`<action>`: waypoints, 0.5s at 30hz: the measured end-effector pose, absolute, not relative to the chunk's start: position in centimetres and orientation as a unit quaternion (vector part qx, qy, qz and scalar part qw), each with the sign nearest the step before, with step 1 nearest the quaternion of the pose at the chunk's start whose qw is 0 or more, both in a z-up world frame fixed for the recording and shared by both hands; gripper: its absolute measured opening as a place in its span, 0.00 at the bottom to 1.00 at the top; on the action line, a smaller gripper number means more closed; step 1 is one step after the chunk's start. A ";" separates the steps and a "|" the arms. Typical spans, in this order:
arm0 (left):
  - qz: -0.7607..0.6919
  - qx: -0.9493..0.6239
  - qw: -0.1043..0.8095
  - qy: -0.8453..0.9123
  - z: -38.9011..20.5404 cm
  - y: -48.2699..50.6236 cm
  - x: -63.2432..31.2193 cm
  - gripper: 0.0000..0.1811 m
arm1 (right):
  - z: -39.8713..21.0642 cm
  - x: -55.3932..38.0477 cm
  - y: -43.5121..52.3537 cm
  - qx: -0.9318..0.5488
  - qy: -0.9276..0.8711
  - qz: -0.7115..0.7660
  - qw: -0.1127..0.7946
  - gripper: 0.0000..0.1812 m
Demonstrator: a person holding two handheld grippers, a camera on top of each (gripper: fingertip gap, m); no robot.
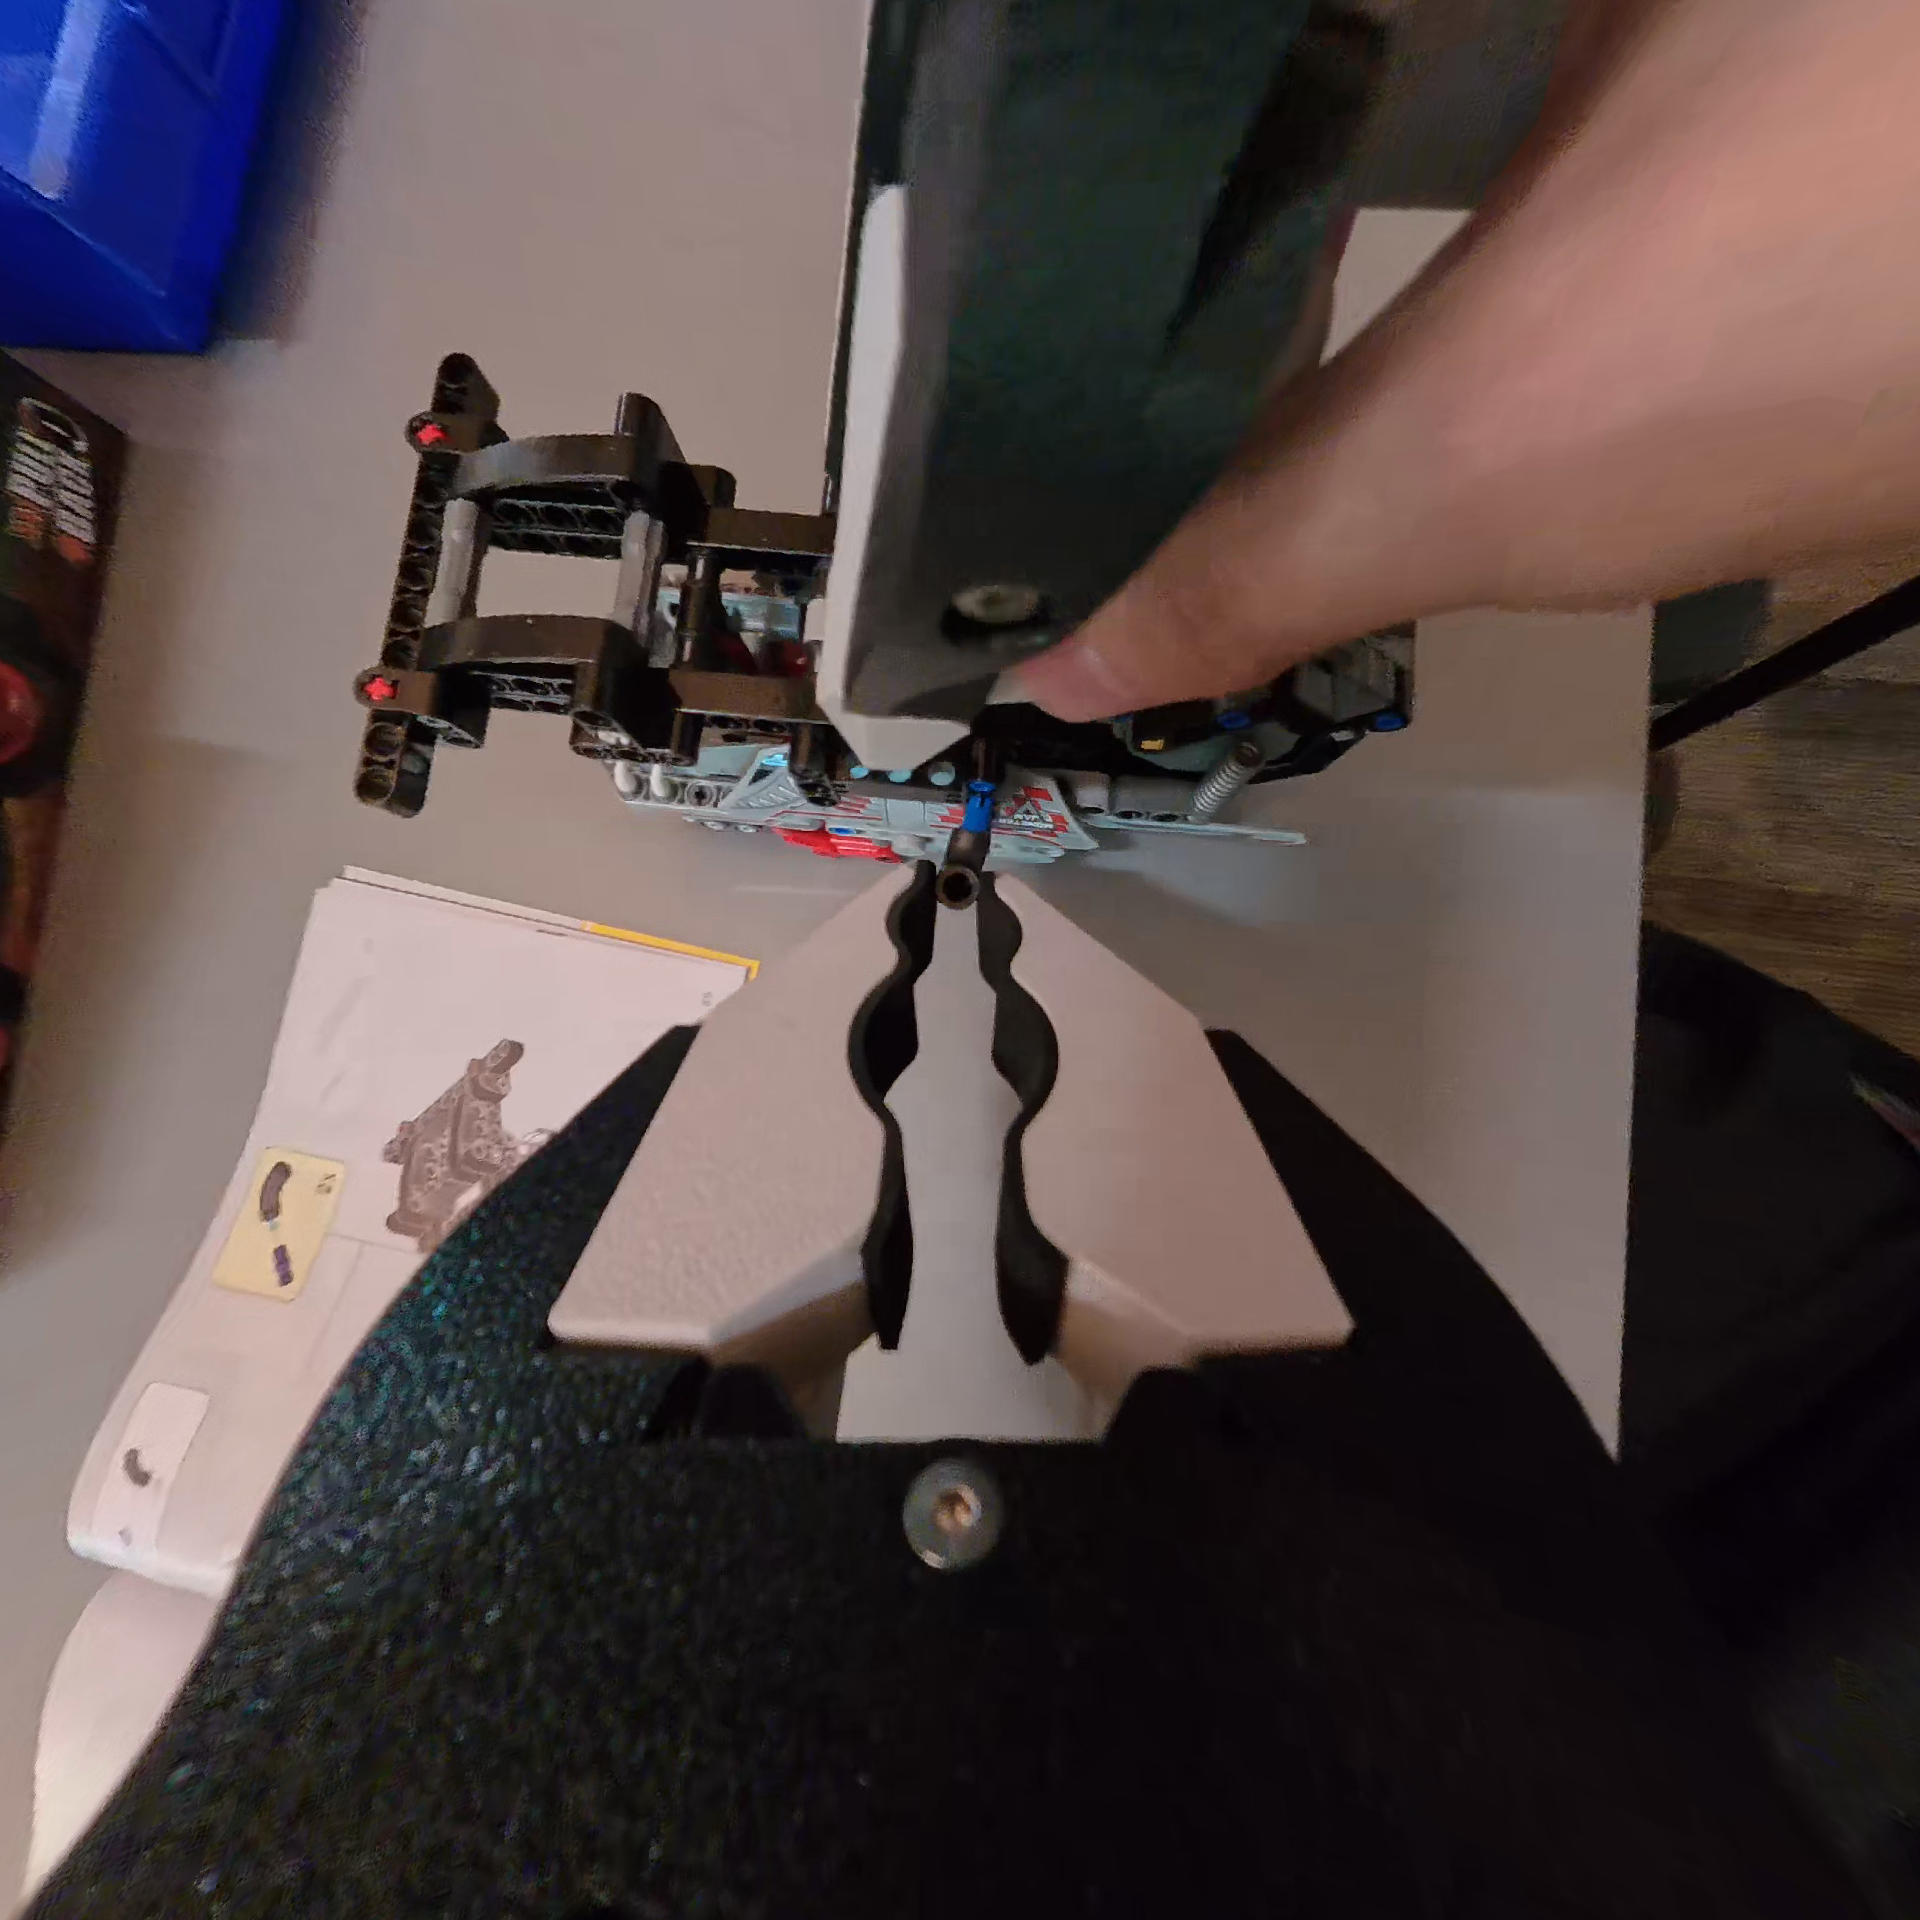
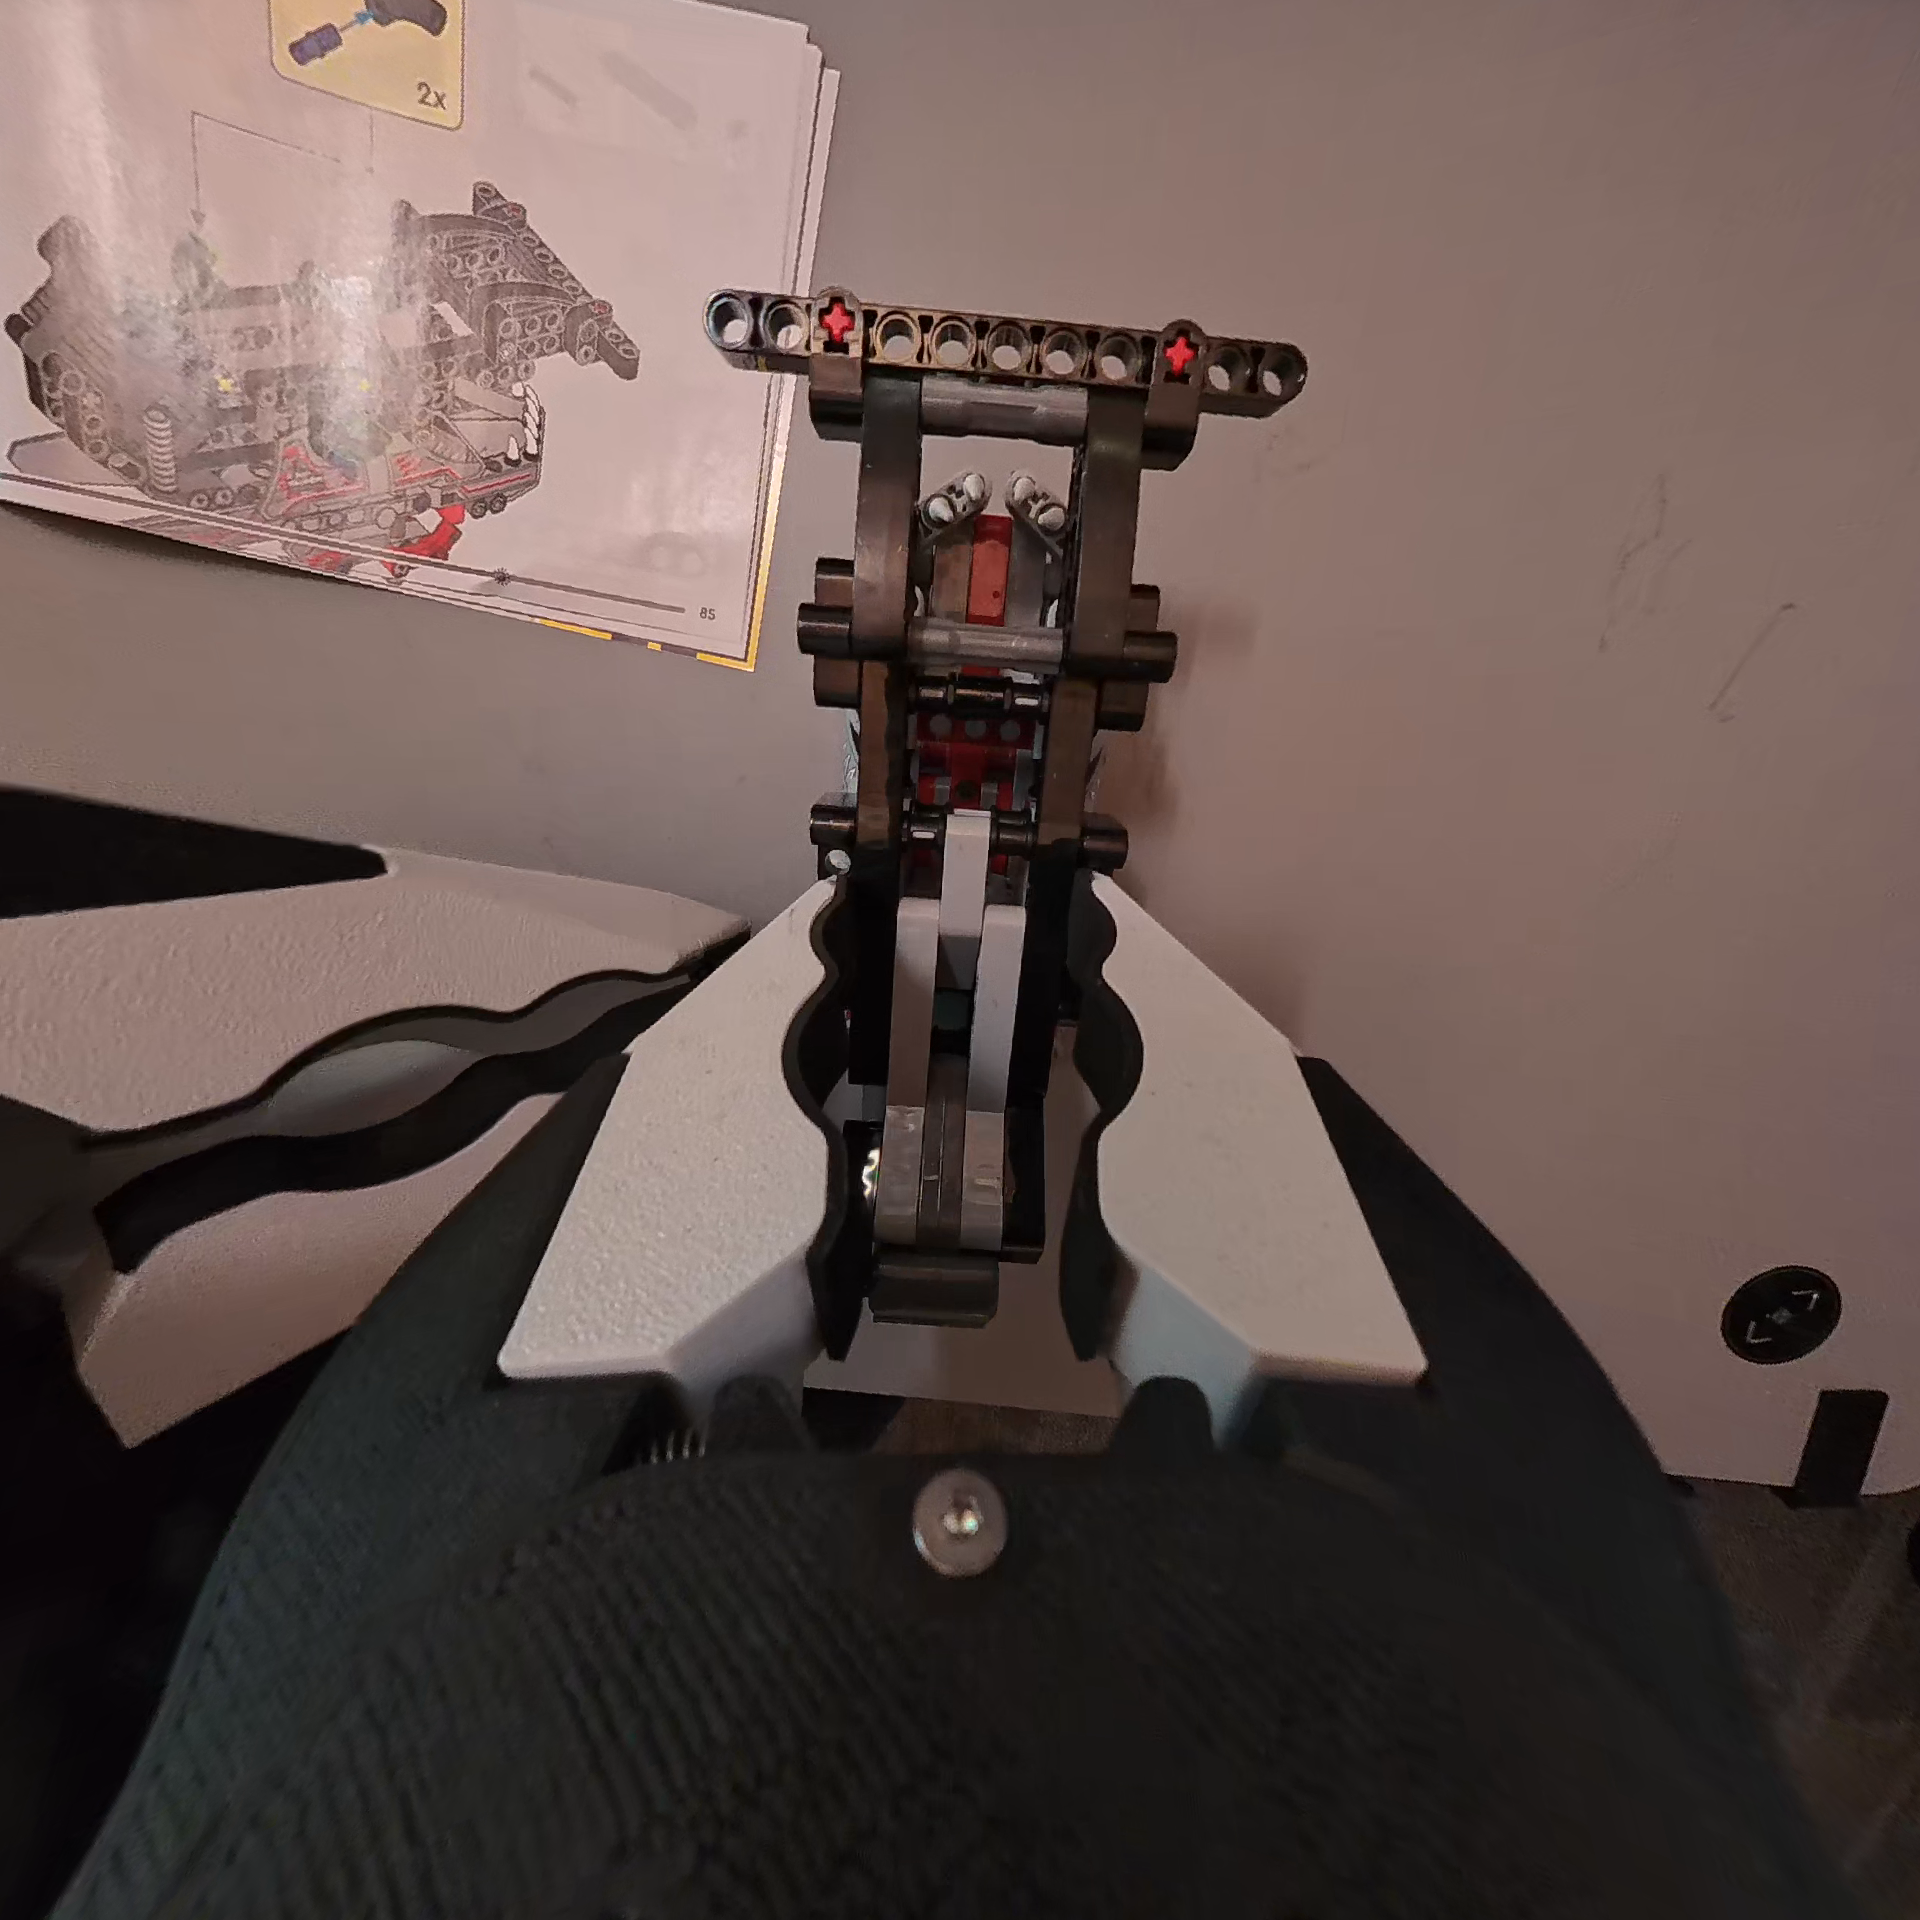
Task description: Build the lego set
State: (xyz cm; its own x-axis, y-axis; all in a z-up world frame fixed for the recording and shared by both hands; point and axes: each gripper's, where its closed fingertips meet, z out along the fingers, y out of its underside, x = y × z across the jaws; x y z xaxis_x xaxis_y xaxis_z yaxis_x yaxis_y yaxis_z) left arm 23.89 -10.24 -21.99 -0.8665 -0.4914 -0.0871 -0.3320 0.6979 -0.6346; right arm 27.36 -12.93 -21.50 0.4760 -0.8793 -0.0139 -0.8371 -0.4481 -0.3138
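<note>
The lego model (image 2: 966, 831) sits pinched at its near end between the fingers of the right tongs (image 2: 961, 914), which press on its black side beams, so it stands over the pale counter (image 2: 1455, 520) with its length running away from that camera. In the left wrist view, nearest the lens, the left tongs (image 1: 954, 883) are nearly pressed together, their tips pinching a small black connector (image 1: 958, 881) with a blue pin (image 1: 977, 810); this piece touches the grey lower edge of the model (image 1: 935, 810). Just beyond, the right tongs (image 1: 914, 717) come in from above with a bare hand (image 1: 1455, 468) on them. Farther out, the model ends in a long black holed beam (image 2: 1003, 343) carrying two red axle ends. An open instruction booklet (image 2: 416, 312) lies on the counter beside the model, and past it a blue box (image 1: 114, 156) sits at the far corner.
</note>
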 end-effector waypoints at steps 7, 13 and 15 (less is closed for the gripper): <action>-0.307 -0.233 0.136 0.913 -22.1 -10.1 23.8 0.03 | -21.5 27.3 -13.0 -0.835 0.521 -0.082 0.153 0.23; -0.312 -0.246 0.146 0.906 -22.0 -10.1 23.9 0.03 | -21.5 27.3 -13.2 -0.826 0.539 -0.075 0.148 0.23; -0.303 -0.236 0.168 0.908 -21.9 -10.1 24.2 0.03 | -21.5 27.4 -13.2 -0.823 0.544 -0.072 0.146 0.23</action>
